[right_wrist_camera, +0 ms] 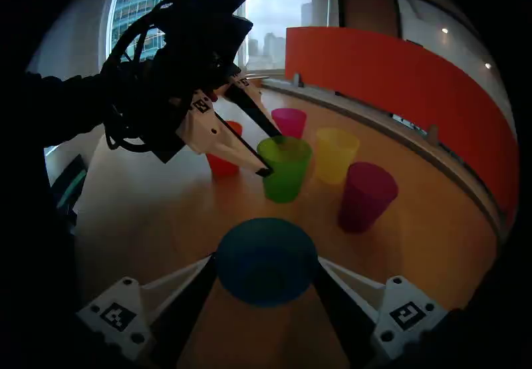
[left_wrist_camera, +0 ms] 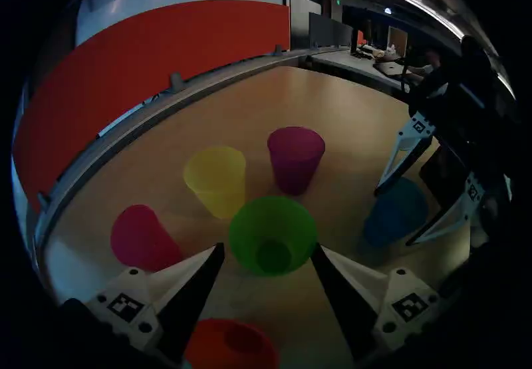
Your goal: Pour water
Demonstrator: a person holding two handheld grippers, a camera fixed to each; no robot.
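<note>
Table (right_wrist_camera: 432, 256) wooden — green cup (right_wrist_camera: 287, 176), blue cup (right_wrist_camera: 266, 262); orange partition (right_wrist_camera: 399, 76), windows (right_wrist_camera: 279, 10) behind.

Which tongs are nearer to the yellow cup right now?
Left. The left tongs straddle the green cup, which stands right beside the yellow cup. The right tongs flank the blue cup, farther off, beyond the green cup.

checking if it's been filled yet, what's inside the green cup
The left gripper view looks down into the green cup: just its green wall and bottom, no object inside. Whether it holds clear water cannot be told in this dim light.
</note>
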